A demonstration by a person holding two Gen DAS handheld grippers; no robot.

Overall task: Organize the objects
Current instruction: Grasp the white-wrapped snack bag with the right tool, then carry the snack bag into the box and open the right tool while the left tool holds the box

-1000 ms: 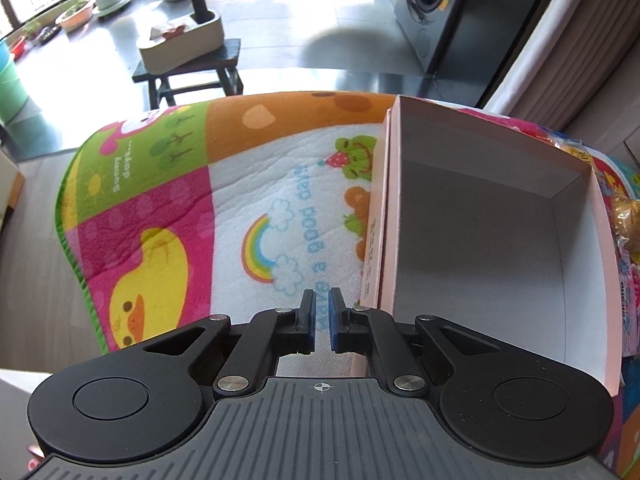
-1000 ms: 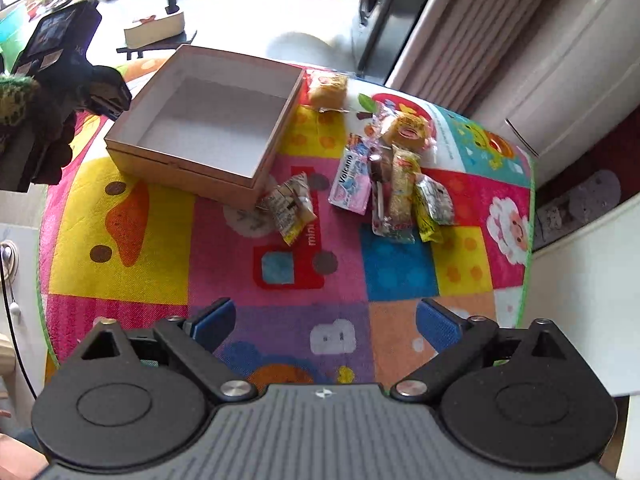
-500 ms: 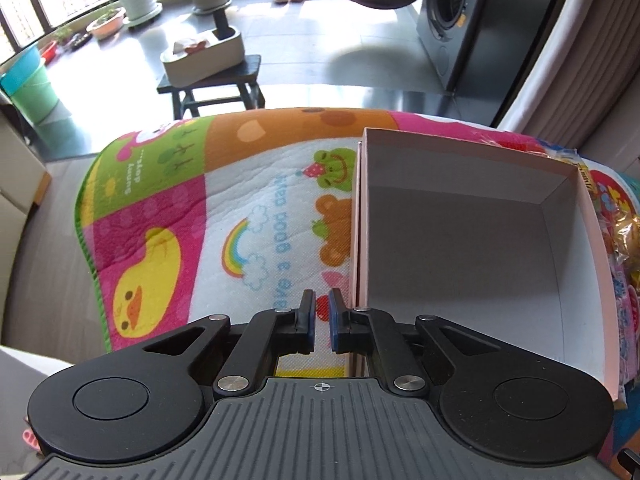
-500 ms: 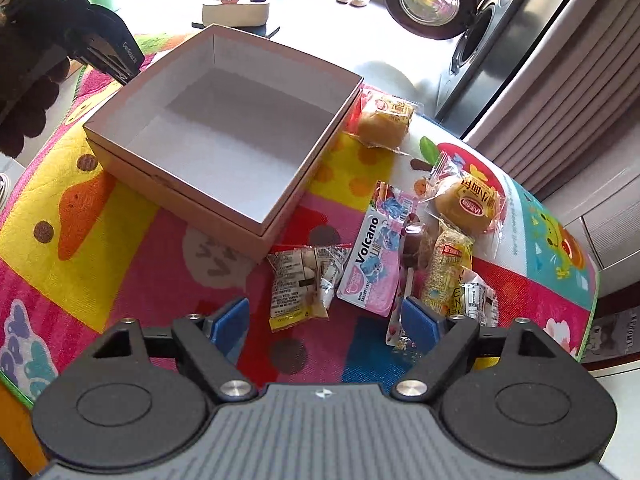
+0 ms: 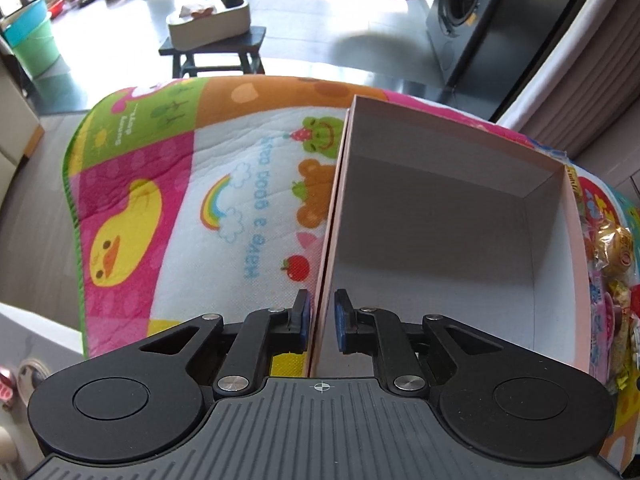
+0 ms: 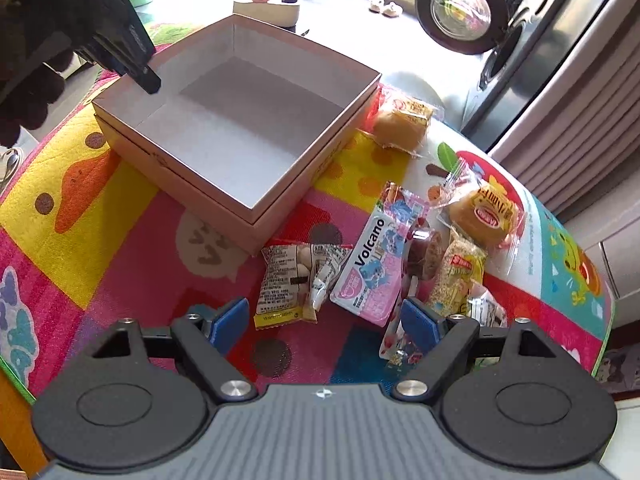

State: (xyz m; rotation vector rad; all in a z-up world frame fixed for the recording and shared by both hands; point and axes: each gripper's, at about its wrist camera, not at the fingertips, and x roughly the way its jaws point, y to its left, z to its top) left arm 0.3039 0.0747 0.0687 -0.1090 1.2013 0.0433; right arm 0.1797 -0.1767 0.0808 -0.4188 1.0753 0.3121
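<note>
While I hold over the mat (image 6: 132,240):
Left gripper (image 5: 321,322): jaws straddle box (image 5: 440,240) wall, narrow gap showing.
Right gripper (image 6: 324,322): jaws spread, over snack packet (image 6: 294,280).
Packet: long axis near-to-far.

Left gripper (image 5: 321,322) now straddles box (image 5: 440,240) wall; right gripper (image 6: 324,320) lowered toward snack packets (image 6: 296,280).
</note>
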